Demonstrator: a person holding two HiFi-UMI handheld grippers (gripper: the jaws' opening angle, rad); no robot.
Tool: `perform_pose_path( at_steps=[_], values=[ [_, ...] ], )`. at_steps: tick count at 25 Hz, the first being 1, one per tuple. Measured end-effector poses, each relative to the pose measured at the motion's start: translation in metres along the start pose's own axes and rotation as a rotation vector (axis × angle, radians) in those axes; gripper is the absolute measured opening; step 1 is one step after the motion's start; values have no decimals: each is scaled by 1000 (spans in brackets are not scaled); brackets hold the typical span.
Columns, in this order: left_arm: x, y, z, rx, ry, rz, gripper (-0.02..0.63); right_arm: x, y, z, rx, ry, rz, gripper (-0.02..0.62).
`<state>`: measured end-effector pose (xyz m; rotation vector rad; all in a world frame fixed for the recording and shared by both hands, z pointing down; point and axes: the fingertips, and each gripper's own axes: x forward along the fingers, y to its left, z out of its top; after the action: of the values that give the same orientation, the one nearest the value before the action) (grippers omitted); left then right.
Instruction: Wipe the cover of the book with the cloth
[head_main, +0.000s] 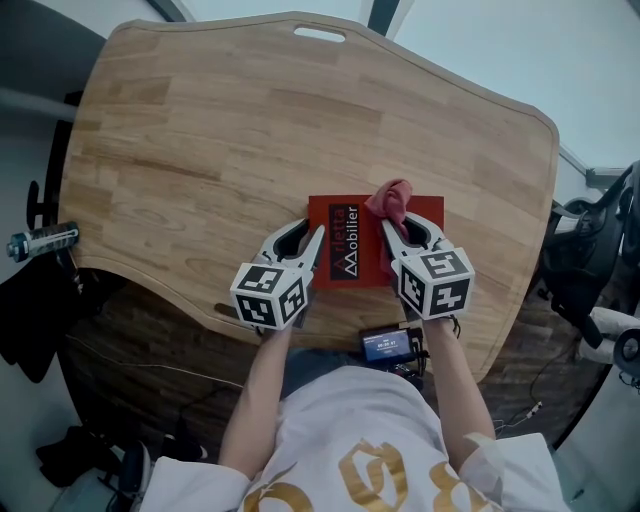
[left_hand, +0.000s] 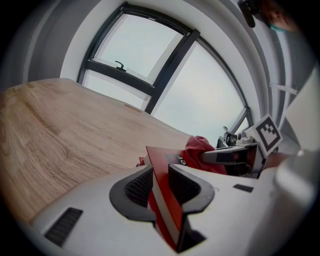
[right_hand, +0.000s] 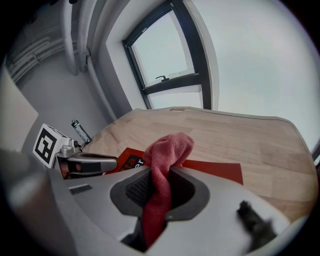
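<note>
One left gripper (head_main: 311, 230) is pinching the left edge of one red book (head_main: 360, 240). One right gripper (head_main: 398, 228) is pinching one pink cloth (head_main: 392, 198) on the book's far right corner.

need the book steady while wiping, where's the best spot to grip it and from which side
Probably best to grip the book by its left edge, coming from the near left, as the left gripper does. It lies cover-up on the table, so only an edge fits the jaws, and that side keeps clear of the cloth.
</note>
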<state>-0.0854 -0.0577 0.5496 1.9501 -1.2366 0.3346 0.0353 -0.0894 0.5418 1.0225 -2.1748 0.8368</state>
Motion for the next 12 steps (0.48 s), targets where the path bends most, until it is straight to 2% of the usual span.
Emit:
perform_pose_path(
  at_steps=[12],
  values=[
    [0,0,0,1,-20,3,103,13,20,5,-44,22,61,69]
  ],
)
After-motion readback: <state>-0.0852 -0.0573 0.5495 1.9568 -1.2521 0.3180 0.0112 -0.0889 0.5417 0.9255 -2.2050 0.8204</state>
